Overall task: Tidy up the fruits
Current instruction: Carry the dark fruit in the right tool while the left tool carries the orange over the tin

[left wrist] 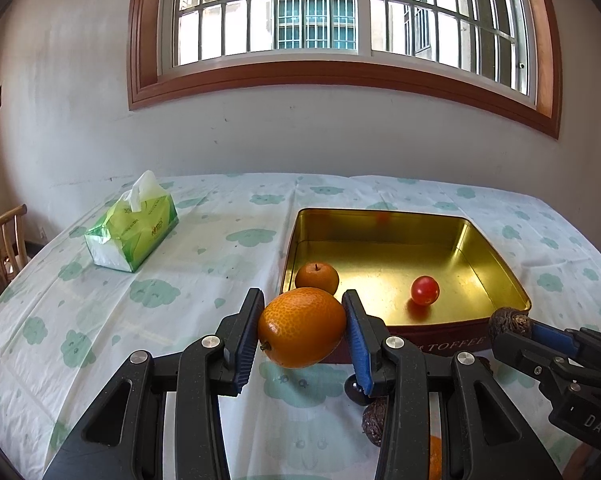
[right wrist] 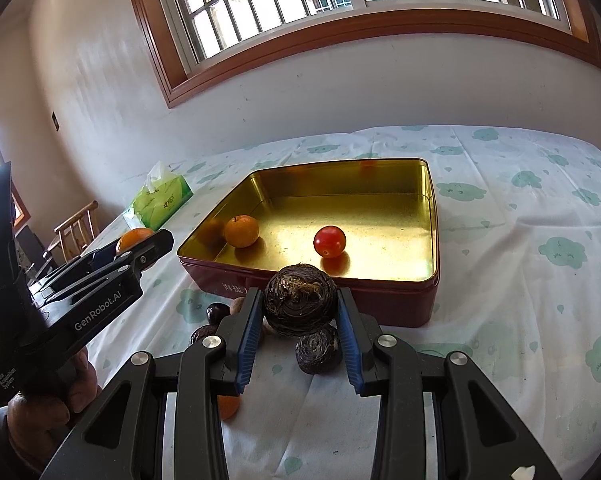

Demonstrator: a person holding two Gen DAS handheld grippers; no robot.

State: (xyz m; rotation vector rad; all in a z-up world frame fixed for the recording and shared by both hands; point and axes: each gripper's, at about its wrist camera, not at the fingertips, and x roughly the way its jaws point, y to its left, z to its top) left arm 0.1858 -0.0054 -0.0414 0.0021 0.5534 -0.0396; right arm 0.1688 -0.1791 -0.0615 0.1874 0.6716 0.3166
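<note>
Here, both of your hand-held grippers carry fruit above the counter, just short of the near wall of the gold-lined tin (left wrist: 496,268). The left hand-held gripper (left wrist: 302,330) is closed on an orange (left wrist: 302,327), its blue pads pressing the fruit's two flanks, with the fruit clear of the cloth. The right hand-held gripper (right wrist: 298,312) is closed on a dark, ridged round fruit (right wrist: 300,304), again held at its sides and off the surface. Inside the tin lie a small orange-brown fruit (left wrist: 316,278) near the left wall and a red fruit (left wrist: 425,290) toward the middle; the far half of the floor is bare. The step in hand appears to be the carry and drop into the tin. Lift each load over the near rim before you go forward, since the wall stands between fruit and floor. Aim the orange for open floor, not onto the small fruit that lies directly ahead of it. Lower until the fruit nearly rests, then open, because round fruit probably rolls on smooth metal. Bring the hands in one after the other, as the two tools sit near each other. More fruit, including a second dark fruit (right wrist: 318,350), waits on the cloth below the right tool.
</note>
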